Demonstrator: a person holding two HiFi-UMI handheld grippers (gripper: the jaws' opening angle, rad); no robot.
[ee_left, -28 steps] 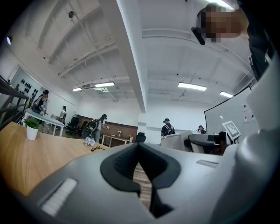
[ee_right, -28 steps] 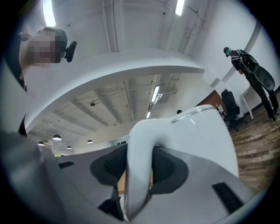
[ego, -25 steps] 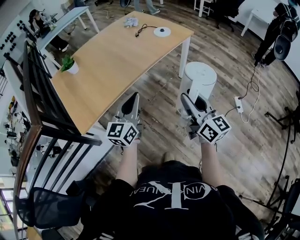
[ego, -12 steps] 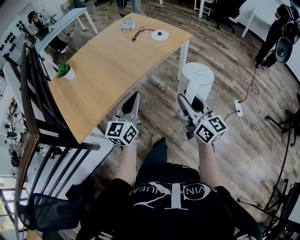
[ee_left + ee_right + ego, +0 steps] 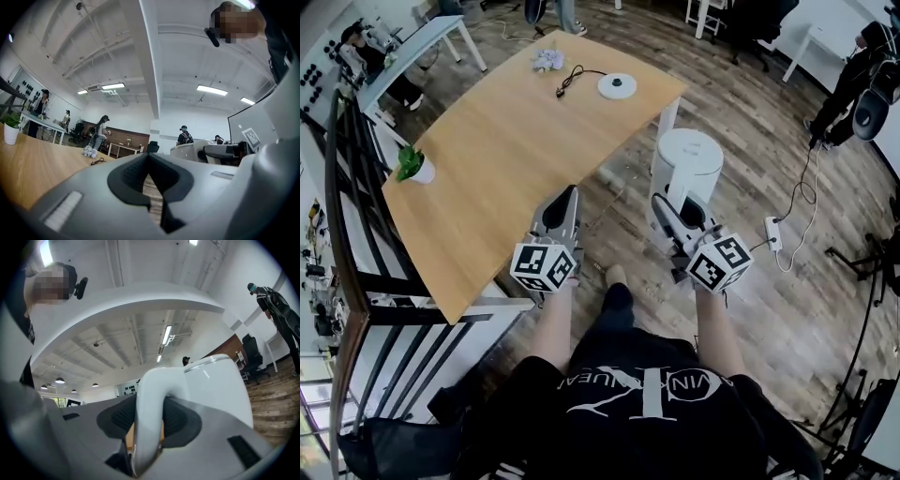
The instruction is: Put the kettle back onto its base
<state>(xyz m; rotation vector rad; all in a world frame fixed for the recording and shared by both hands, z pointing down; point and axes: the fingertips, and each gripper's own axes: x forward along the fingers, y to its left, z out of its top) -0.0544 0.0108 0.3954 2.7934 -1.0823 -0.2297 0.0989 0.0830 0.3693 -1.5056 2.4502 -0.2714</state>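
Wood plank floor [image 5: 787,309] fills the head view, with a pale desk [image 5: 506,159] running from lower left to the top. On the desk, the round white base [image 5: 617,85] lies near the far right corner with a black cord [image 5: 567,78] beside it, a crumpled white wad [image 5: 547,59] sits by the far edge, and a small plant [image 5: 414,167] stands at the left edge. The white kettle [image 5: 686,159] is off the desk, past its right edge and over the floor, well apart from the base. The right gripper [image 5: 670,211] clamps the kettle's handle from the near side, while the left gripper [image 5: 567,199] points at the desk's near right edge with its jaws drawn to a point. A power strip [image 5: 772,232] lies on the floor to the right. From the left gripper view, the left gripper [image 5: 149,161] has its pads together at the tips with nothing between them; the desk [image 5: 28,164] and plant [image 5: 10,129] are on the left, the kettle [image 5: 187,150] on the right. From the right gripper view, the right gripper [image 5: 149,420] presses both pads on the white handle [image 5: 152,390], and the kettle [image 5: 220,390] stands upright just beyond.
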